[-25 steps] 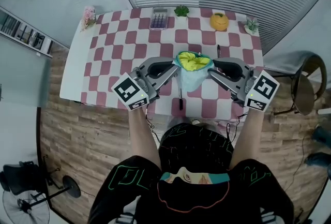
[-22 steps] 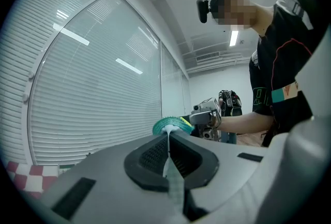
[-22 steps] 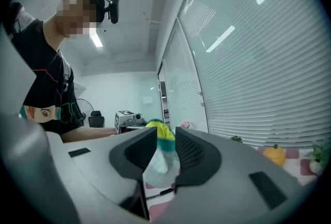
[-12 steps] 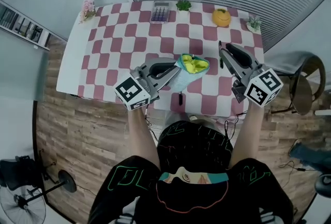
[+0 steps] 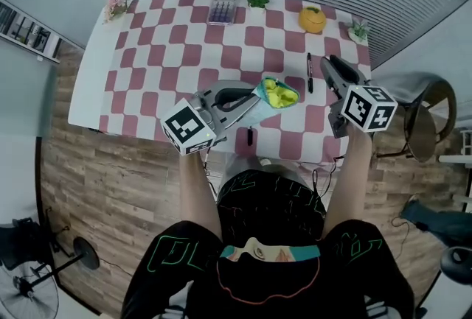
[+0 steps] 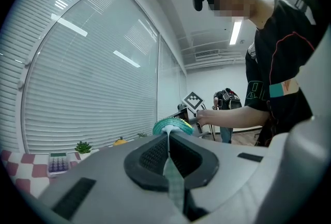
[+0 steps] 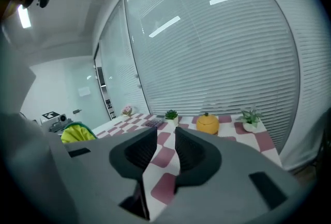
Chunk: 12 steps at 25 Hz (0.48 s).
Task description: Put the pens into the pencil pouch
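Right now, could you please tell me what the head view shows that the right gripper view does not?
Only the head view shows the pens: a black pen lying by the right gripper, and a second pen near the table's front edge. Only the right gripper view shows that gripper's jaws standing apart, with nothing but checkered cloth seen between them. Both show the pouch with its yellow lining, the orange pot and the checkered table.
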Each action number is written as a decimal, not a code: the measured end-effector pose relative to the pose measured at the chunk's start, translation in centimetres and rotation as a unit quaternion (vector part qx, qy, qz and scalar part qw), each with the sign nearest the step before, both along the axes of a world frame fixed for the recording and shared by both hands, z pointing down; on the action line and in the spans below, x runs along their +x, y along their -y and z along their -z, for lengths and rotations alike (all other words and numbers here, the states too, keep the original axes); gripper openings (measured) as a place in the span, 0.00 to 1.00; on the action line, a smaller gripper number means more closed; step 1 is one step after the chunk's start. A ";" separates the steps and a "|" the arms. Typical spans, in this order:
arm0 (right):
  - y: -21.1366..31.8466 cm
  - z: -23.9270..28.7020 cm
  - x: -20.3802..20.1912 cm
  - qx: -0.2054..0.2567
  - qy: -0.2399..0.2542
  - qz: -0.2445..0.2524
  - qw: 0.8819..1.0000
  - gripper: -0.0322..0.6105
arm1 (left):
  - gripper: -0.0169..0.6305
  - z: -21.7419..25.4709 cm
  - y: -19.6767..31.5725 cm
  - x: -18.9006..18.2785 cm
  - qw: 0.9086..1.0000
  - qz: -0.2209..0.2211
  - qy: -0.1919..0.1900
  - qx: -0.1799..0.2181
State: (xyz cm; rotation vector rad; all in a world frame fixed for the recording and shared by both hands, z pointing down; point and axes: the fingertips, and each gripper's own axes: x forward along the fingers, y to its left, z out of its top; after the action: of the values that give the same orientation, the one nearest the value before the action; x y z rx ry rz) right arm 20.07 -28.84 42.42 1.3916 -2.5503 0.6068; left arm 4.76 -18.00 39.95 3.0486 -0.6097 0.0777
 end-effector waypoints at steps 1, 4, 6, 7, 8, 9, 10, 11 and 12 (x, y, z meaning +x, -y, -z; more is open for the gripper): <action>0.4 -0.6 0.1 -0.013 -0.006 -0.005 1.000 0.20 | 0.02 -0.1 0.0 0.0 1.000 -0.001 0.000 0.000; 1.7 -2.8 0.5 -0.052 -0.031 -0.008 0.998 0.20 | 0.03 -0.3 0.1 0.1 1.000 -0.002 -0.004 -0.002; 2.5 -4.1 0.7 -0.078 -0.043 -0.005 0.996 0.20 | 0.02 -0.4 0.2 0.1 1.000 -0.001 -0.006 -0.003; 2.9 -4.6 0.8 -0.091 -0.049 -0.003 0.995 0.20 | 0.02 -0.4 0.2 0.0 1.000 -0.001 -0.007 -0.004; 3.3 -5.1 0.8 -0.103 -0.055 -0.001 0.993 0.20 | 0.02 -0.5 0.2 0.0 1.000 0.000 -0.007 -0.004; 3.6 -5.6 0.8 -0.114 -0.063 0.003 0.991 0.20 | 0.02 -0.5 0.3 -0.1 1.000 0.001 -0.008 -0.004; 4.0 -6.0 0.8 -0.125 -0.072 0.006 0.990 0.20 | 0.02 -0.6 0.3 -0.2 1.000 0.002 -0.008 -0.004; 4.3 -6.5 0.7 -0.135 -0.080 0.010 0.988 0.20 | 0.02 -0.5 0.4 -0.3 1.000 0.004 -0.009 -0.004; 4.7 -7.0 0.6 -0.146 -0.088 0.014 0.985 0.20 | 0.02 -0.5 0.5 -0.4 1.000 0.006 -0.011 -0.005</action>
State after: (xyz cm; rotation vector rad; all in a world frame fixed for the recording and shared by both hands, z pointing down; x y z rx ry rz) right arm 20.69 -33.53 49.39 1.2478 -2.2339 0.7783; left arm 4.32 -18.54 40.46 3.0325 -0.6245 0.0476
